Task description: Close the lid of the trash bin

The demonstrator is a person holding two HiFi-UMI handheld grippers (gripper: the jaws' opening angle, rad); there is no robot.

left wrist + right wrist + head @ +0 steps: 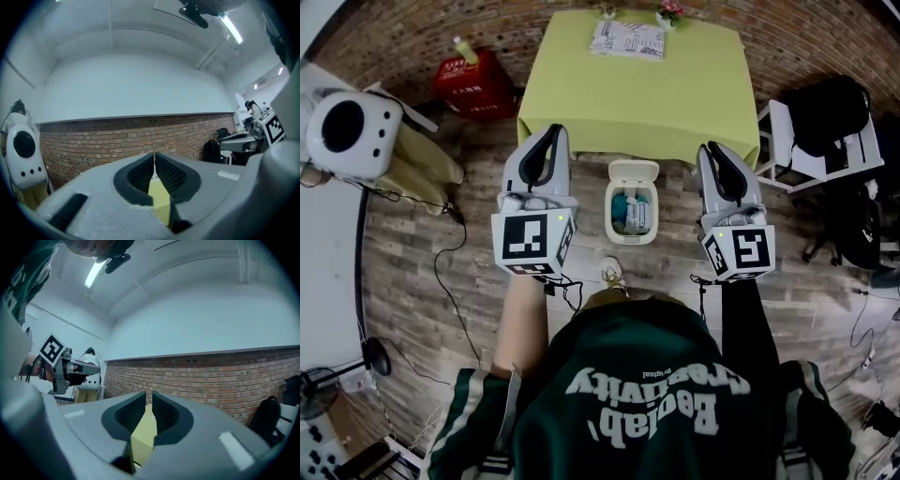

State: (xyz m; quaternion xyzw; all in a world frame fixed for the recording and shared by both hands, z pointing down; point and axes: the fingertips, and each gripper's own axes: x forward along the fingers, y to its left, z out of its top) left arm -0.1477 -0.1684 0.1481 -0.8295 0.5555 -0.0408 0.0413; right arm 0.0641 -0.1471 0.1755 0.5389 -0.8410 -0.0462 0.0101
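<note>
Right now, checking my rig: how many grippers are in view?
2: left gripper left of the bin, right gripper right of it; none seems hidden.

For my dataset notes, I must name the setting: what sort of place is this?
Probably an indoor lab or studio staged like a room: brick wall, wood-plank floor with loose cables, and a table covered in yellow-green cloth.

Smooth plastic trash bin (608,212), wood-plank floor (422,272) (brick wall (394,37) v. rough).
</note>
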